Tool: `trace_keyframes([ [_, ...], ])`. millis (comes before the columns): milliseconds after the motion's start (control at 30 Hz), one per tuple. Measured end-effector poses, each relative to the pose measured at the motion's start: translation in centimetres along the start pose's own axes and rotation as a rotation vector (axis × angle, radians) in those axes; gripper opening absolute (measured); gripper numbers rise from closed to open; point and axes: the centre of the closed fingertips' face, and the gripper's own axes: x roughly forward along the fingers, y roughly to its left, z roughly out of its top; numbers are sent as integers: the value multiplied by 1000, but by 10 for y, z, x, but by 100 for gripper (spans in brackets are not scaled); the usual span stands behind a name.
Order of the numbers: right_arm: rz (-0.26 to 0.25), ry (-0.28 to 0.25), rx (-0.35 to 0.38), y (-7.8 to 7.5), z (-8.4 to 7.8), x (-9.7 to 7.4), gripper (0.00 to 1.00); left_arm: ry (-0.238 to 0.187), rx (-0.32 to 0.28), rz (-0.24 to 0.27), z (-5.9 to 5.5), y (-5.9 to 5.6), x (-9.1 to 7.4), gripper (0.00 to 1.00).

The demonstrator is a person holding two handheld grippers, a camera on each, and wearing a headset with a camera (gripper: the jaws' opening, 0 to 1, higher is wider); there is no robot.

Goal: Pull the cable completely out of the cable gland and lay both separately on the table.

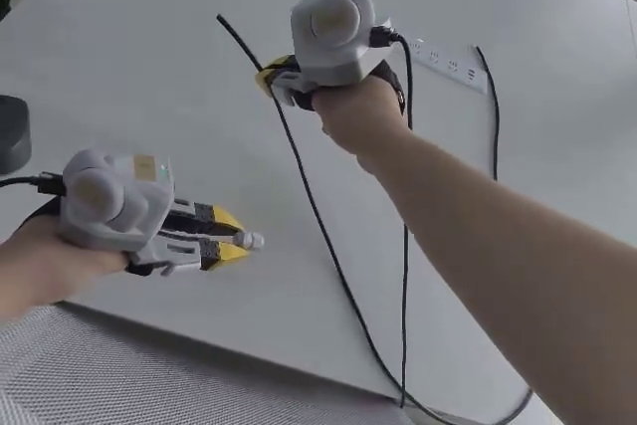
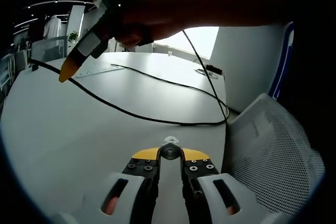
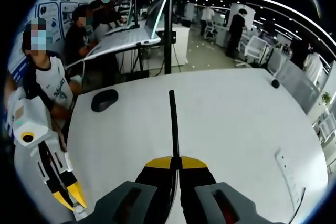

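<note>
My left gripper [image 1: 239, 242] is at the lower left, above the table's near edge, shut on a small grey cable gland [image 1: 251, 240]. In the left gripper view the gland [image 2: 170, 148] sits pinched between the yellow tips. My right gripper [image 1: 267, 80] is held higher, over the table's middle, shut on the thin black cable [image 1: 309, 201]. A short free end of the cable [image 3: 172, 119] pokes out past the jaws. The rest trails down across the white table [image 1: 149, 57] and off its near edge. Gland and cable are apart.
A white power strip [image 1: 448, 62] lies at the far right with another black lead [image 1: 495, 116] beside it. A dark round object [image 1: 12, 131] sits at the left edge. A grey mesh chair [image 1: 119, 375] stands below the near edge. People sit at desks behind.
</note>
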Motion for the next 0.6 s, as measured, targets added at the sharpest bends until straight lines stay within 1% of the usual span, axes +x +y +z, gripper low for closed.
trace_keyframes([
  [67, 29, 15, -28, 10, -2, 11, 0, 2, -9, 15, -6, 5, 0, 16],
  [100, 58, 30, -41, 18, -4, 17, 0, 4, -13, 24, -9, 8, 0, 16],
  [200, 92, 67, -92, 31, -10, 33, 0, 4, -28, 38, -15, 16, 0, 16],
  [300, 109, 92, -120, 41, -15, 45, 0, 7, -29, 47, -18, 23, 0, 16],
  [433, 119, 118, -164, 52, -20, 55, 0, 3, -18, 55, -17, 31, -2, 16],
  [467, 123, 122, -168, 55, -20, 56, 0, 6, -16, 55, -18, 33, -2, 16],
  [533, 129, 136, -190, 59, -23, 59, 0, 22, -11, 56, -25, 36, -2, 16],
  [600, 140, 148, -198, 63, -25, 63, 0, 29, -12, 61, -31, 40, -3, 16],
])
